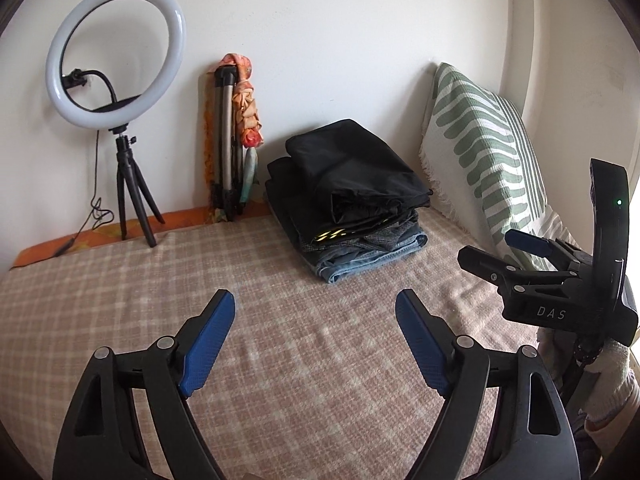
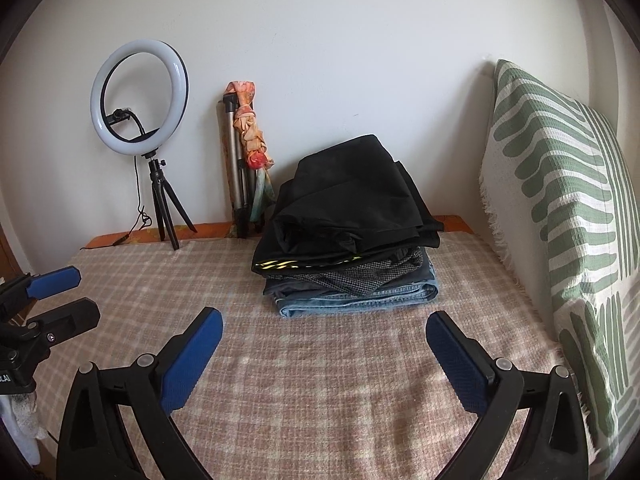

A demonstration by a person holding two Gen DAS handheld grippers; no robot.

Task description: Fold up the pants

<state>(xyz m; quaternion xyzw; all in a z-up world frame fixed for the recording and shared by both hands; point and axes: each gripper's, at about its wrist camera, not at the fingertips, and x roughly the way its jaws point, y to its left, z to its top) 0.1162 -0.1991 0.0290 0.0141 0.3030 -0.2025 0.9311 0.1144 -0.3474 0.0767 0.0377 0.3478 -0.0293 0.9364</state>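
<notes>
- Folded pants lie stacked at the bed's far end, between tripod and striped cushion.
- Ring light stands left.
- Left gripper and right gripper both released, empty.
- "DAS" is printed on the right gripper's body.

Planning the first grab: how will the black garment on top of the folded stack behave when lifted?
The black garment will probably be floppy: its front edge already sags in loose folds. It looks thin, so likely light. Pinched at one edge, it may unfold and drag the stack beneath.
</notes>
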